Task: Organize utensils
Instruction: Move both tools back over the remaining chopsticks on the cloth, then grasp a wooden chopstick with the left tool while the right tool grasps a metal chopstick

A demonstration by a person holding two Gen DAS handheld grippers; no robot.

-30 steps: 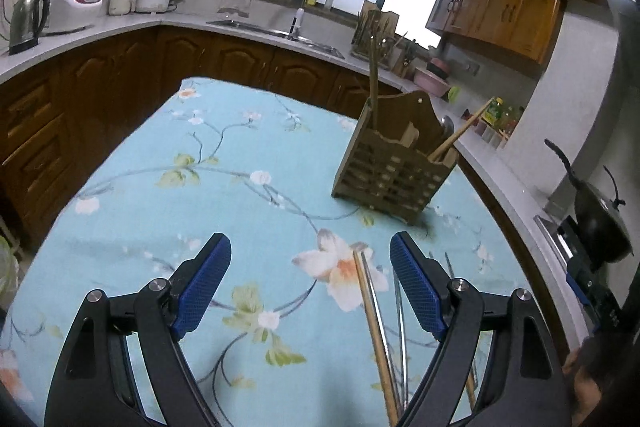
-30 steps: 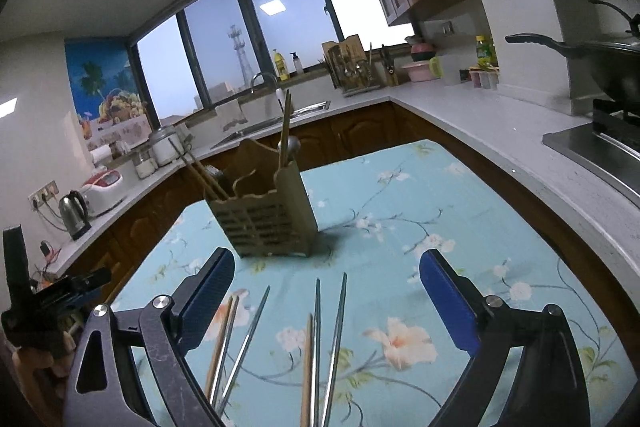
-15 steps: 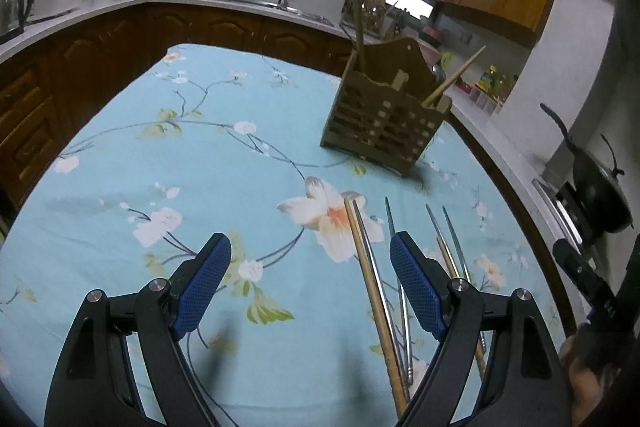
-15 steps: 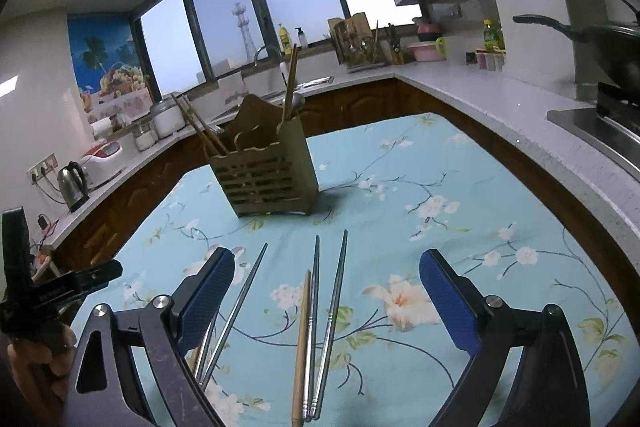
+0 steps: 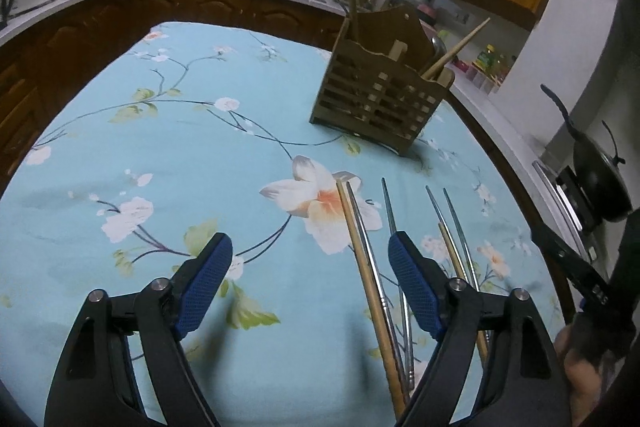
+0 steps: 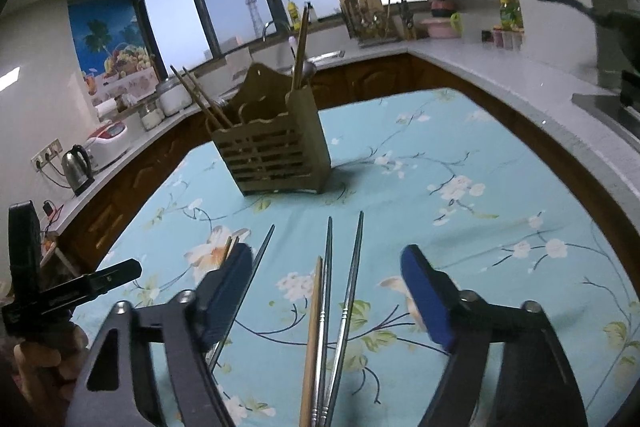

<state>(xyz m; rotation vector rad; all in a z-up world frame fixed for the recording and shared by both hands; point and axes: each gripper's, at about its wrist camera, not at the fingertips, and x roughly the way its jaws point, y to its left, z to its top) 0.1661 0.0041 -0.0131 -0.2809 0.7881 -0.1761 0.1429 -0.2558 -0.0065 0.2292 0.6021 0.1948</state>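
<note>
Both grippers have dropped closer to the floral tablecloth [image 5: 168,155] since a second ago, so the loose chopsticks [image 6: 326,287] now reach up between the right gripper's [image 6: 326,291] wide-apart jaws. For the left gripper [image 5: 310,279], also spread wide and empty, a wooden chopstick [image 5: 362,267] and a metal one lie just inside its right finger [image 5: 414,287], the others beyond it. Farther along the table stands the slatted wooden holder [image 5: 380,107], already carrying several chopsticks.
</note>
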